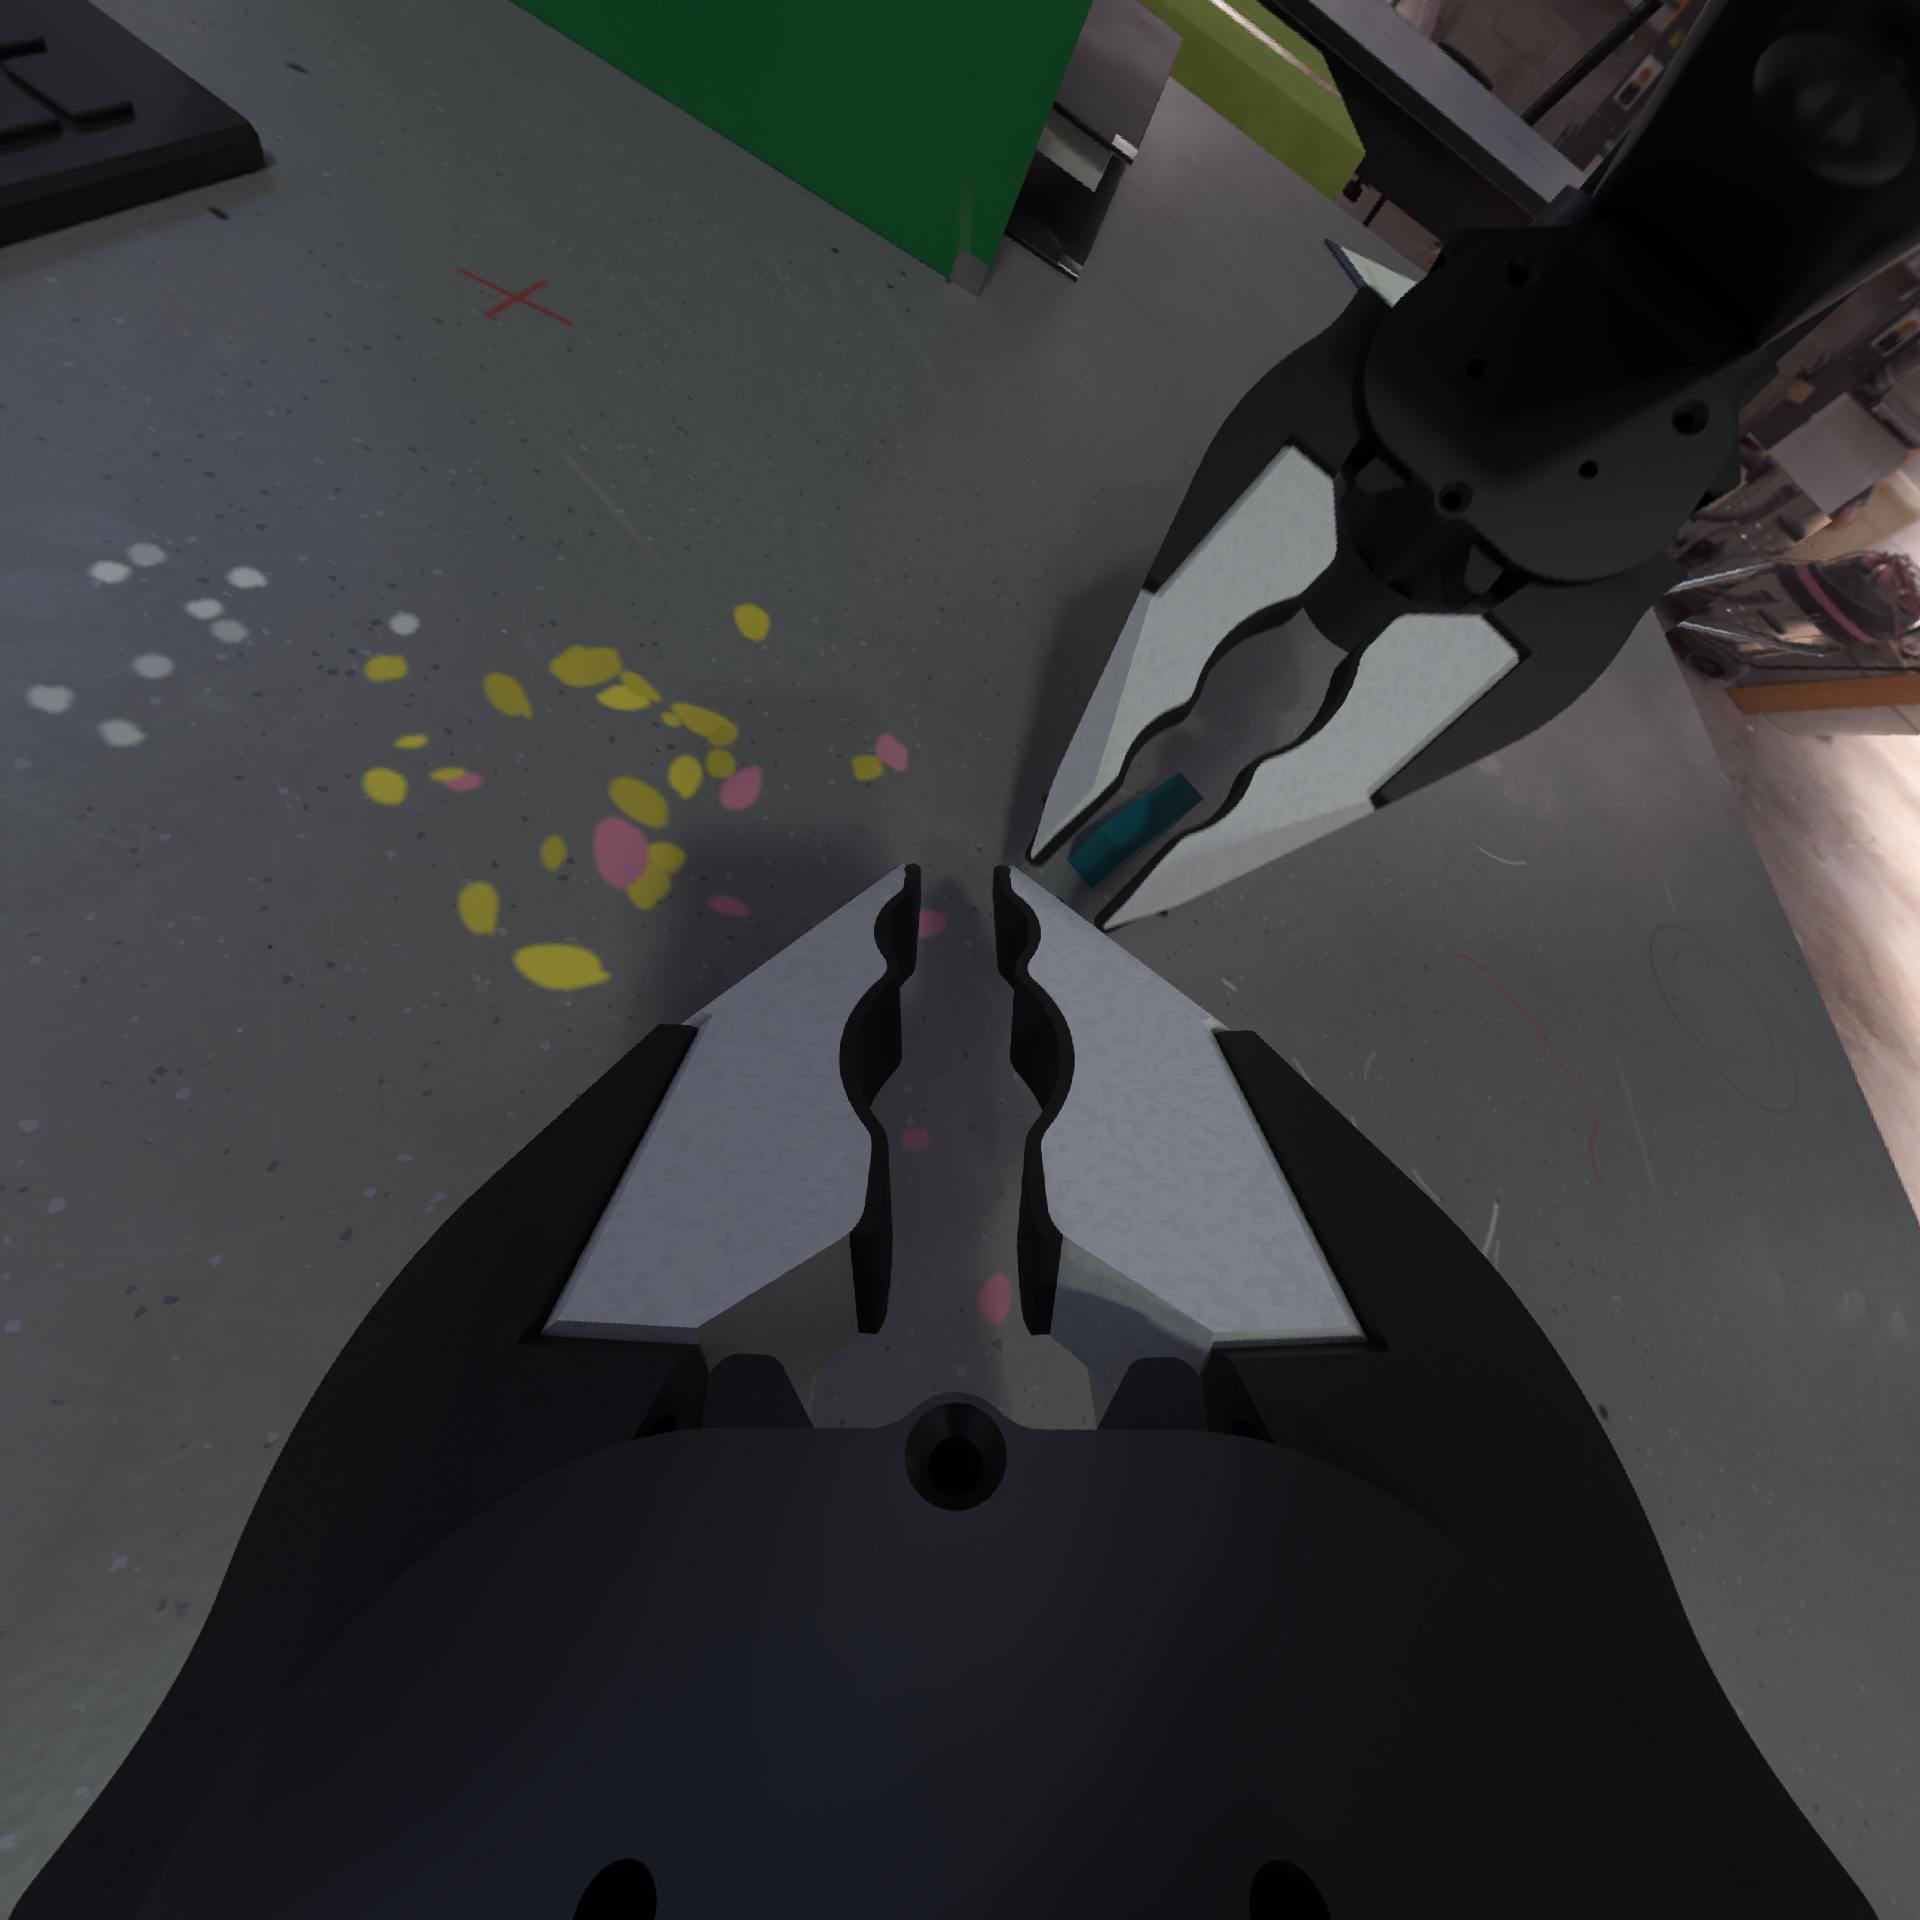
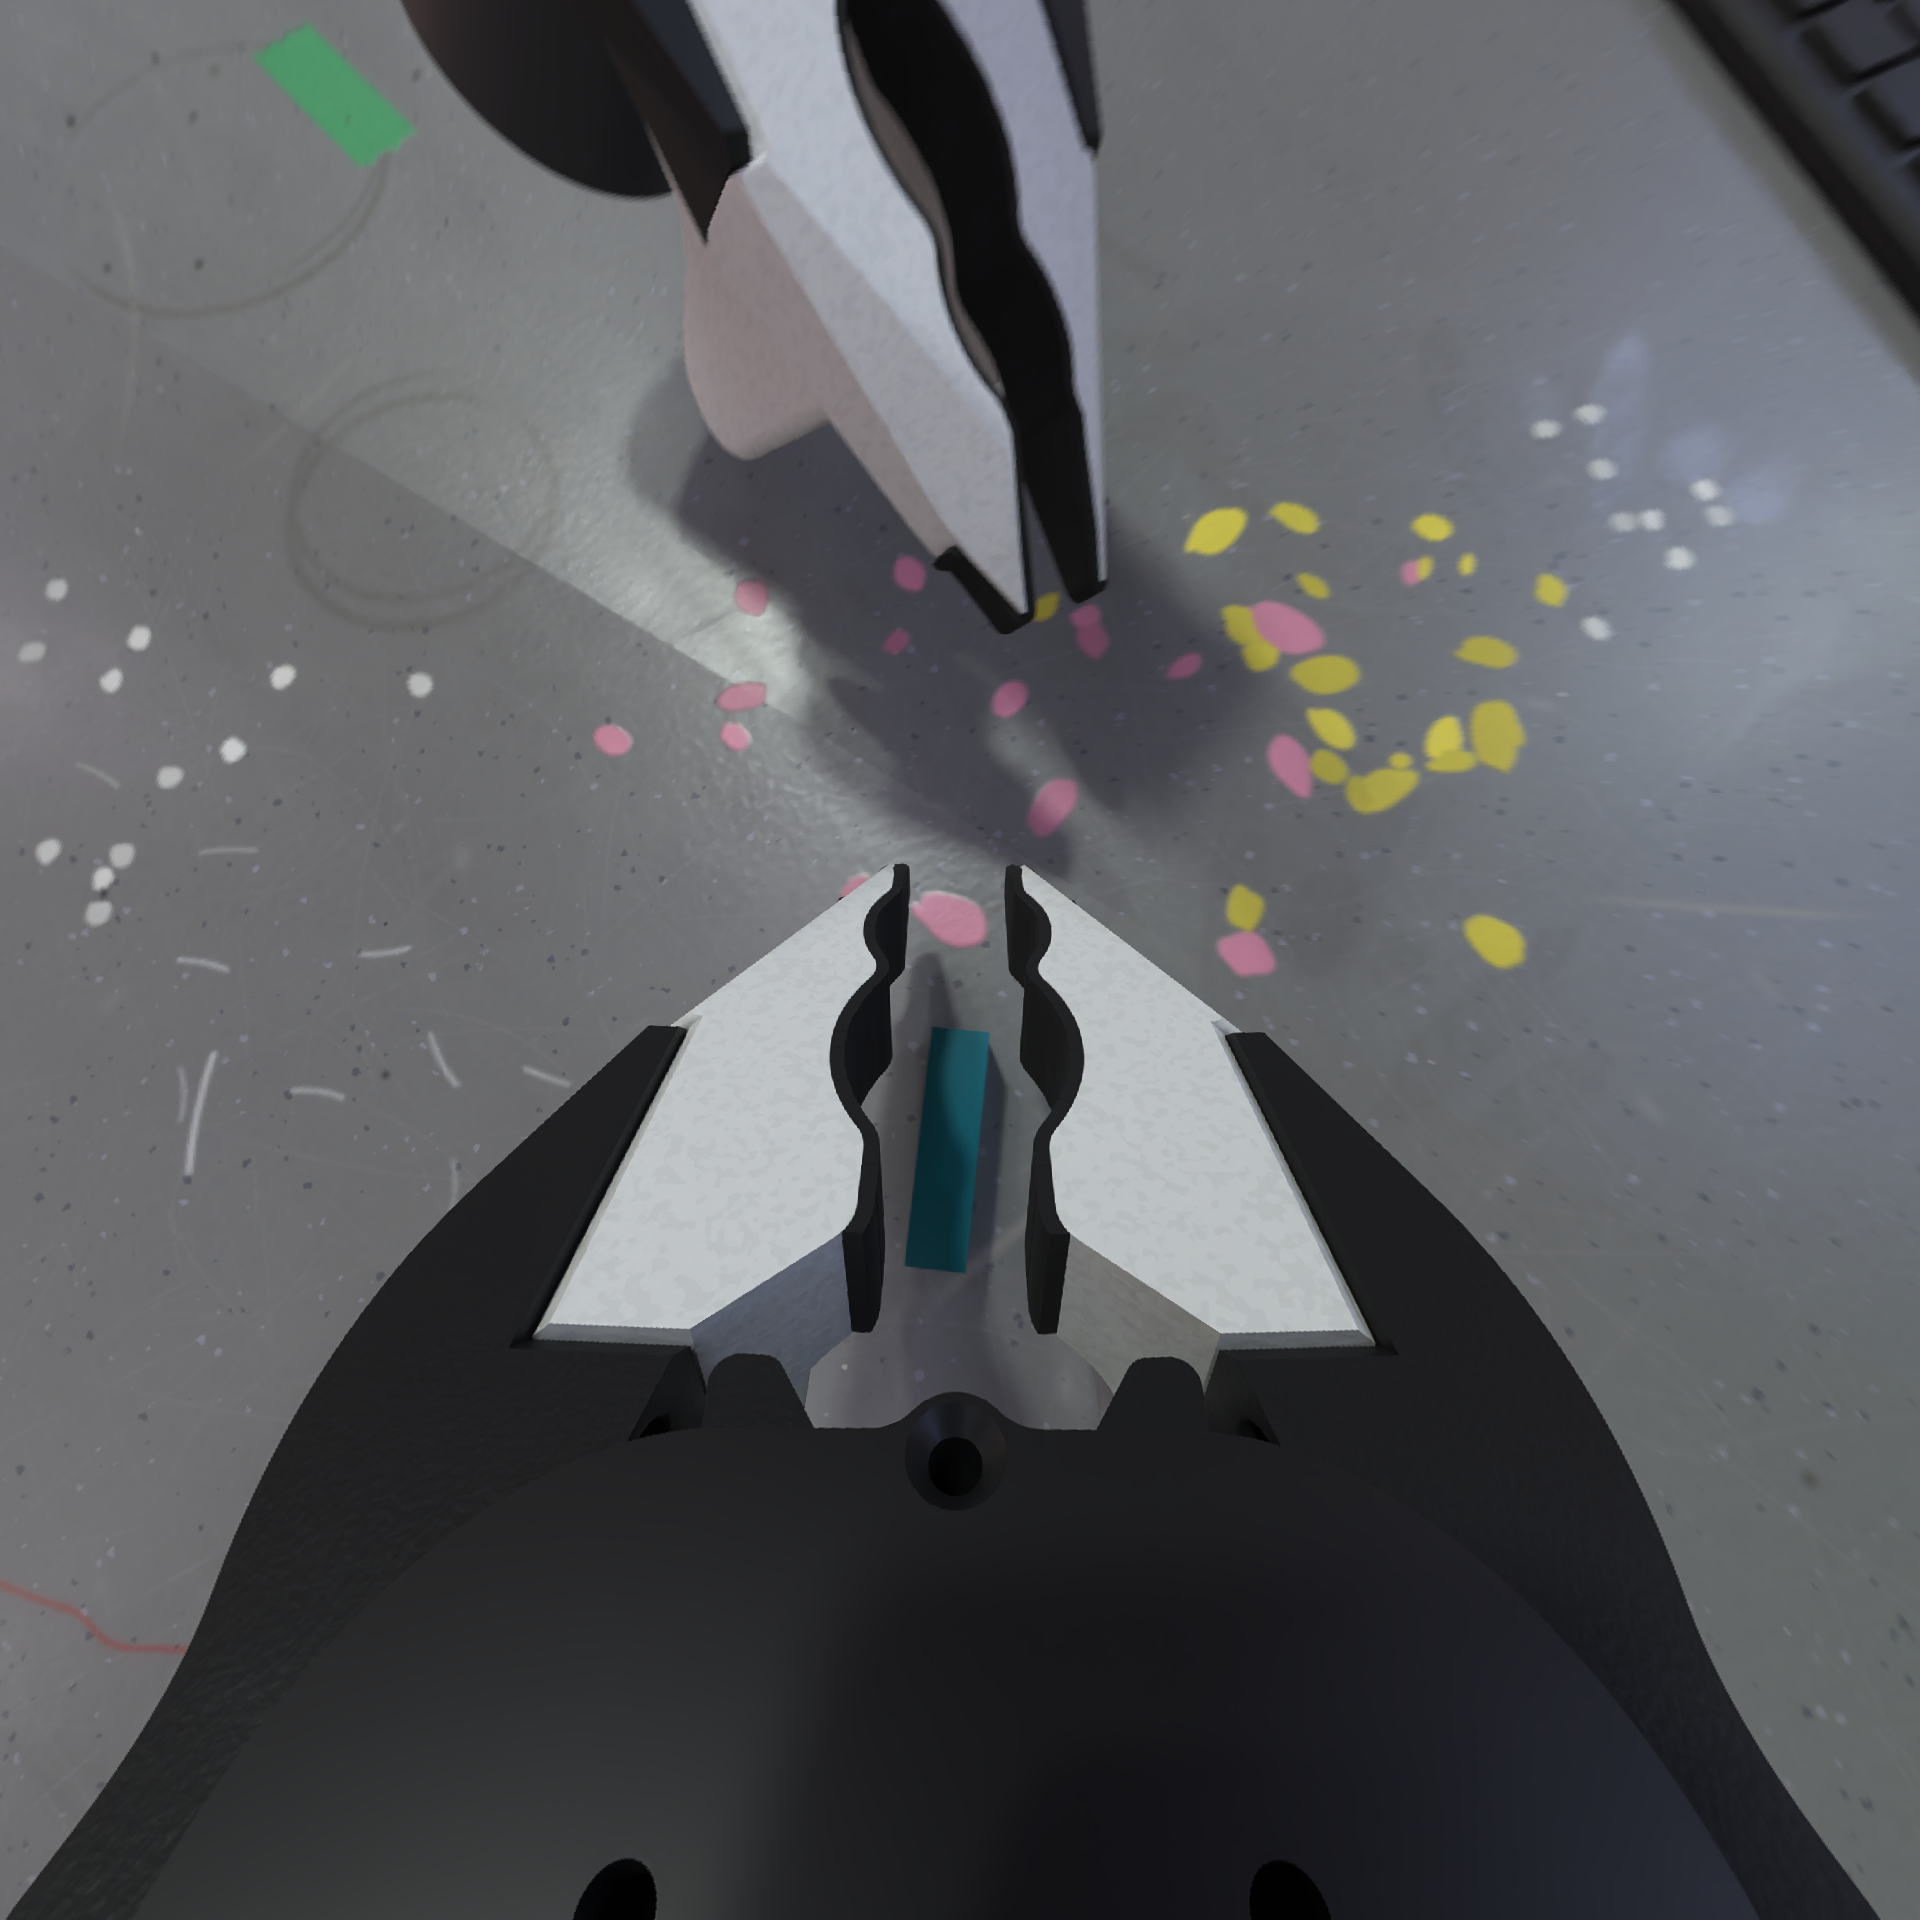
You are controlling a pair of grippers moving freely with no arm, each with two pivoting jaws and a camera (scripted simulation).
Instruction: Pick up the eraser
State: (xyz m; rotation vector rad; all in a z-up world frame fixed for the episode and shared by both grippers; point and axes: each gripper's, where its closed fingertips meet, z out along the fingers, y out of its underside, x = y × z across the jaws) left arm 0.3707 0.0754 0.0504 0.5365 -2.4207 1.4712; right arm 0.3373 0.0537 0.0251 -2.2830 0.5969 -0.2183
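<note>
The eraser (image 2: 948,1148) is a small teal block lying on the grey table, and it sits lengthwise between the fingers of my right gripper (image 2: 956,883). The right gripper is open, with a gap on both sides of the eraser. In the left wrist view the eraser (image 1: 1132,826) shows between the right gripper's (image 1: 1075,888) fingers, whose tips are down at the table. My left gripper (image 1: 956,883) is open and empty, just left of the right gripper's tips. It also shows in the right wrist view (image 2: 1042,606), pointing down at the table.
Yellow and pink paint spots (image 1: 623,790) cover the table between the grippers. A green box (image 1: 831,104) stands at the back. A black keyboard (image 2: 1829,125) lies at one side. A green tape strip (image 2: 335,96) lies flat. The table edge (image 1: 1766,987) runs at the right.
</note>
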